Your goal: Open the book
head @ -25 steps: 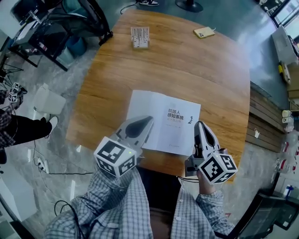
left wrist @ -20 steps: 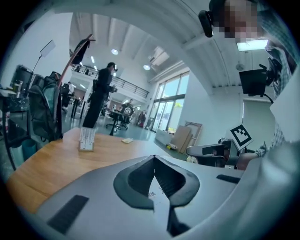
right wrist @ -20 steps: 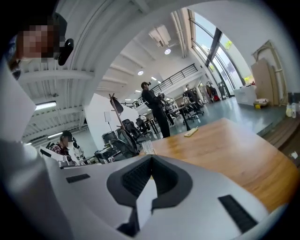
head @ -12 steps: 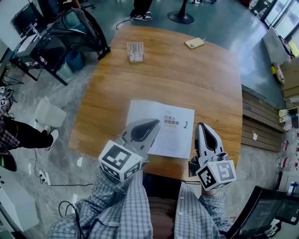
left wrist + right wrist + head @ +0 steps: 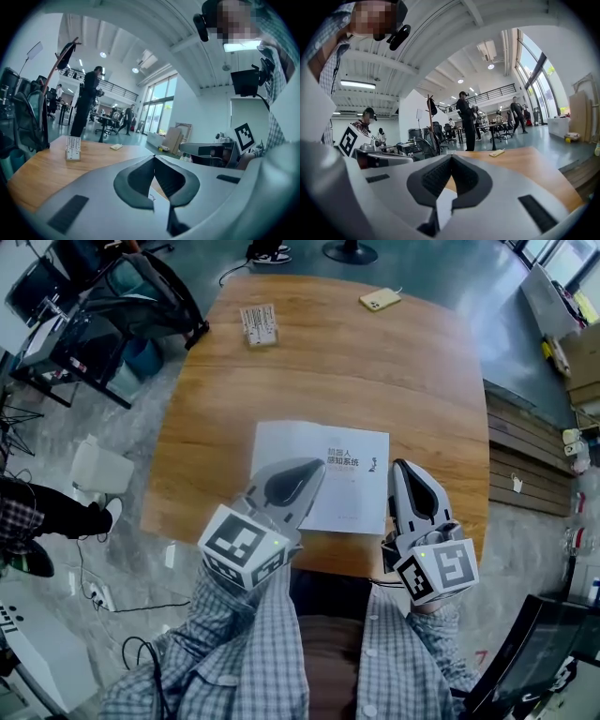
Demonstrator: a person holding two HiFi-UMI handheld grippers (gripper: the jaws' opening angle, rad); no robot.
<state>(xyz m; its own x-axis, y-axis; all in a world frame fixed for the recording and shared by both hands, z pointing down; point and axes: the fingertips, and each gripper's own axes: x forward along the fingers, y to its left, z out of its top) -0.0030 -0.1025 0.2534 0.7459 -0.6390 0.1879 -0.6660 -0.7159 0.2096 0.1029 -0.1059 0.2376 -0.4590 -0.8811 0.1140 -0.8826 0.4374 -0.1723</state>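
A white paperback book (image 5: 356, 491) with dark printed characters on its cover lay flat and closed on the rounded wooden worktop (image 5: 375, 371), close to the edge nearest the person. The grey left gripper (image 5: 316, 469) stood over the book's near left part in the head view, covering that corner. The grey right gripper (image 5: 404, 469) stood just beside the book's right edge. Each carried its white cube with black square markers, and checked shirt sleeves (image 5: 244, 634) reached to both.

In the left gripper view the left gripper (image 5: 153, 158) had its dark ribbed jaws pressed together at the tips, with nothing pinched. A strip of the white book (image 5: 151, 193) showed below them, through the gap behind the tips. In the right gripper view the right gripper (image 5: 451, 157) likewise had its jaws shut tip to tip and empty, with a patch of the white book (image 5: 444, 206) showing beneath. Both looked out nearly level across the worktop.

At the far side lay a small white printed box (image 5: 258, 324) towards the left, and a yellow phone (image 5: 380, 300) towards the right. The two were well apart from each other and from the book.
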